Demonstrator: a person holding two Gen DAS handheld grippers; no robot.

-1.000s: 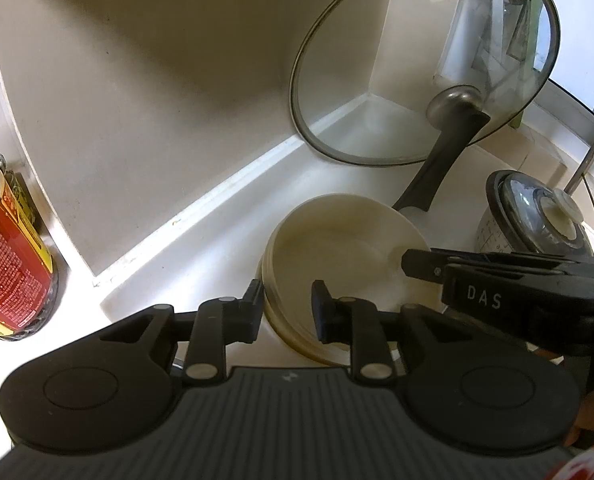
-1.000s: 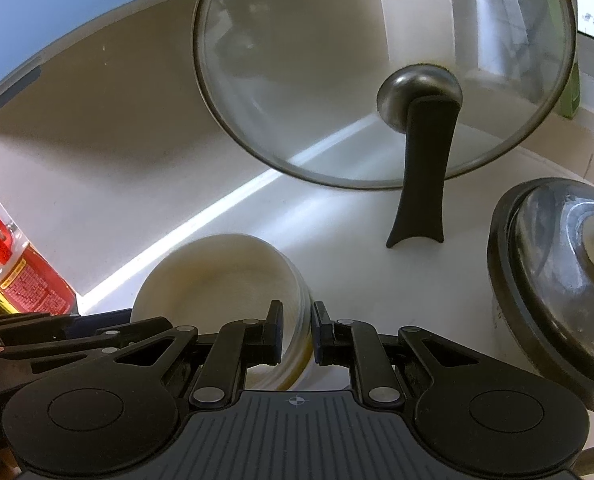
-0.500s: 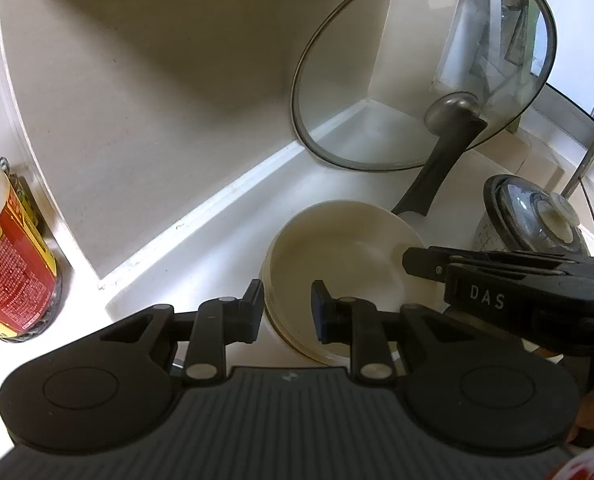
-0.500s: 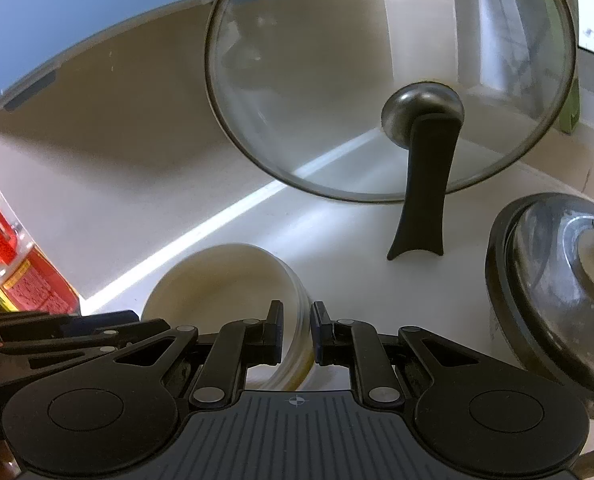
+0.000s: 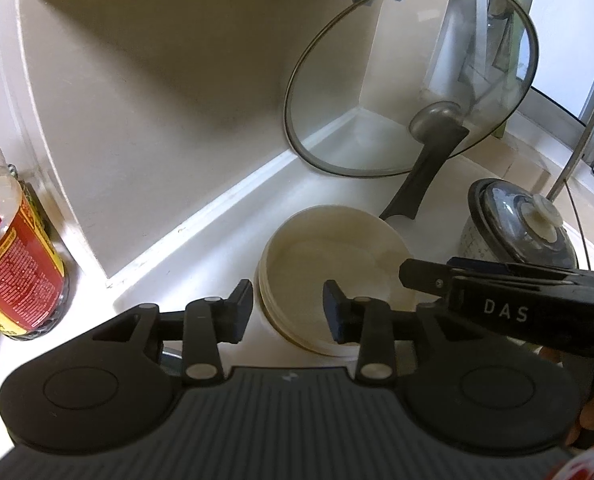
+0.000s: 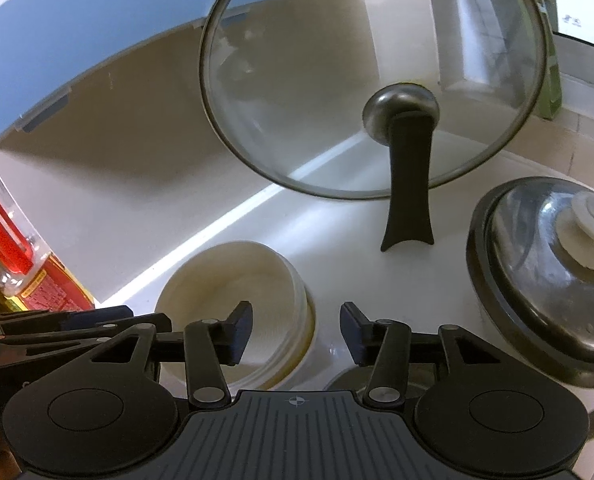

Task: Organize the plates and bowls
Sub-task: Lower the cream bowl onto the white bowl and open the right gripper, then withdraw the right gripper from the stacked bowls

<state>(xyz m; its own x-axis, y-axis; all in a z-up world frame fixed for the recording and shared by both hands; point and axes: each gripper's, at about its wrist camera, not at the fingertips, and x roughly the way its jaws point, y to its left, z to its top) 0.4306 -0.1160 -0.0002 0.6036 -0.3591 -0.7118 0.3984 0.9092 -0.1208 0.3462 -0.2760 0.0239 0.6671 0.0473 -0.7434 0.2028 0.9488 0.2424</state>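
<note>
- Since half a second before, both pairs of fingers spread apart, off the rim of the stacked cream ceramic bowls (image 5: 329, 276).
- Left gripper (image 5: 288, 308) gaping, straddling the near rim without touching; likely a release after setting down.
- Right gripper (image 6: 296, 330) likewise wide, holding nothing, one finger over the stack's right edge.
- Stack stood on the white counter (image 5: 201, 264), tucked near the back wall, probably to keep working space free.
- Leaned upright behind: round glass lid with black handle (image 5: 413, 92), propped in the corner.
</note>
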